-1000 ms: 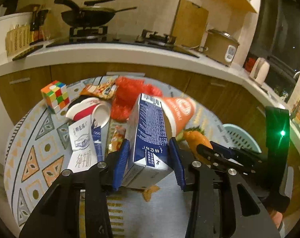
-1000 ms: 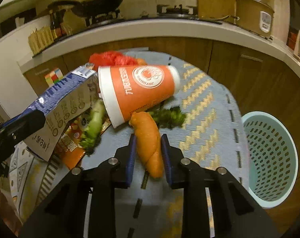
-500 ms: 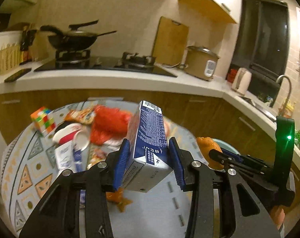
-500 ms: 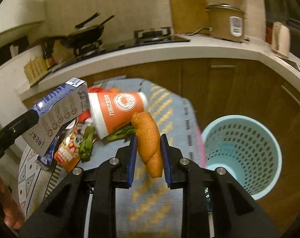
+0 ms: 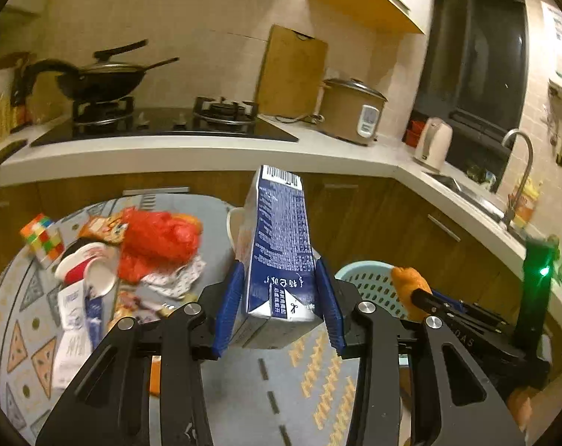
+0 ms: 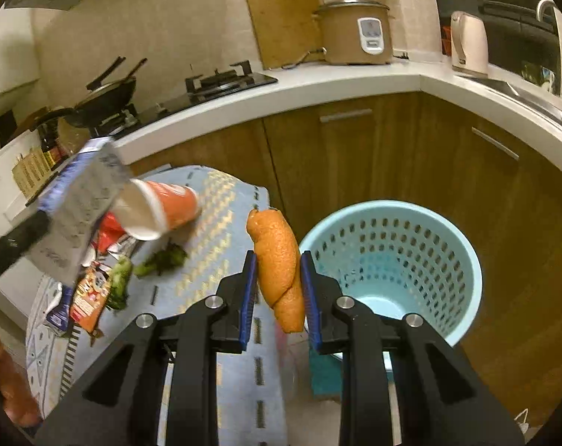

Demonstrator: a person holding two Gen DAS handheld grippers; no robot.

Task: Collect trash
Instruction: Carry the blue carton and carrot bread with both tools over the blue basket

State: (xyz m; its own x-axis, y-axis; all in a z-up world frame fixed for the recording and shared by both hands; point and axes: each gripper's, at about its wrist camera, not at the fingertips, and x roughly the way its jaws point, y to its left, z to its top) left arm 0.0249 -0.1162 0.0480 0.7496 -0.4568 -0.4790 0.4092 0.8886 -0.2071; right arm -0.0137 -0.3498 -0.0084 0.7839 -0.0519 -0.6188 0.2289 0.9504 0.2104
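My left gripper [image 5: 279,310] is shut on a blue milk carton [image 5: 279,256], held upright above the patterned table [image 5: 243,390]. My right gripper [image 6: 279,290] is shut on a piece of orange peel [image 6: 279,264], which hangs just left of the pale blue perforated basket [image 6: 396,264] on the floor. From the left wrist view the peel [image 5: 409,282] and the right gripper show over the basket [image 5: 370,282] rim. The carton [image 6: 82,219] also appears at the left of the right wrist view. On the table lie an orange paper cup [image 6: 161,208], a red plastic bag [image 5: 158,241] and green vegetable scraps [image 6: 147,269].
A Rubik's cube [image 5: 42,239], a red-and-white cup [image 5: 85,265], a flattened white carton [image 5: 74,319] and snack wrappers [image 6: 89,299] lie on the table. Wooden cabinets [image 6: 355,156] and a white counter with stove, wok, rice cooker and kettle stand behind.
Both grippers have lifted and swung right toward the basket, each keeping its load. The basket now fills much more of the right wrist view, and the peel sits near its rim.
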